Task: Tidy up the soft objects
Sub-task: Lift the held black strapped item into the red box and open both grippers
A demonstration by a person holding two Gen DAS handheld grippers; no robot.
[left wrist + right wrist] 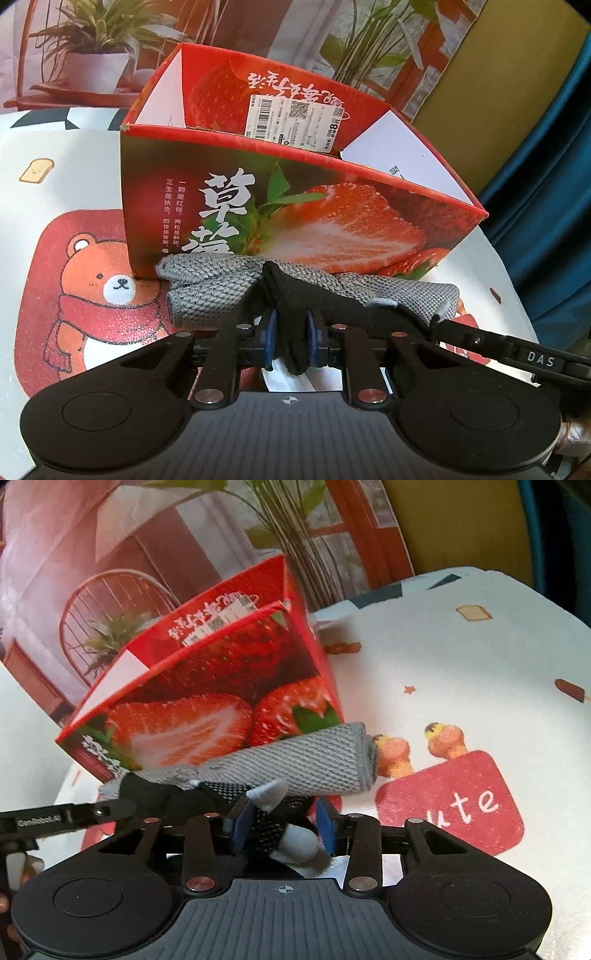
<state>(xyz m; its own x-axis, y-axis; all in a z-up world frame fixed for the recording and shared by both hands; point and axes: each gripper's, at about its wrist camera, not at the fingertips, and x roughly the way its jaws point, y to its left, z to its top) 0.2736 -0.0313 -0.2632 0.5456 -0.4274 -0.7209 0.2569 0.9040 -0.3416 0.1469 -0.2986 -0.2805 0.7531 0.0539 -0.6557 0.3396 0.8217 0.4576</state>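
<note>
Your two grippers share one item, a grey-and-black knit glove [295, 291], which lies stretched crosswise just in front of the open strawberry box [280, 206]; its long axis runs left to right, parallel to the box's near wall. Your left gripper [290, 334] is clamped on a bunched black part of the glove, the blue pads [271, 332] pressing it from both sides. Your right gripper [282, 821] is clamped on the black mesh part with the pale tab near the grey rolled cuff [317, 768]; its pads [242, 821] sit somewhat wider because the fabric there is thicker. In both wrist views the glove lies directly ahead of the fingertips, between them and the box, the fabric appearing to touch or nearly touch the box's lower front; whether it still rests on the printed surface [461, 672] cannot be told. The box opening stands above and beyond the glove, so the coming move likely calls for lifting both ends together, up and forward over the near wall. Neither hand is clearly nearer the box.
</note>
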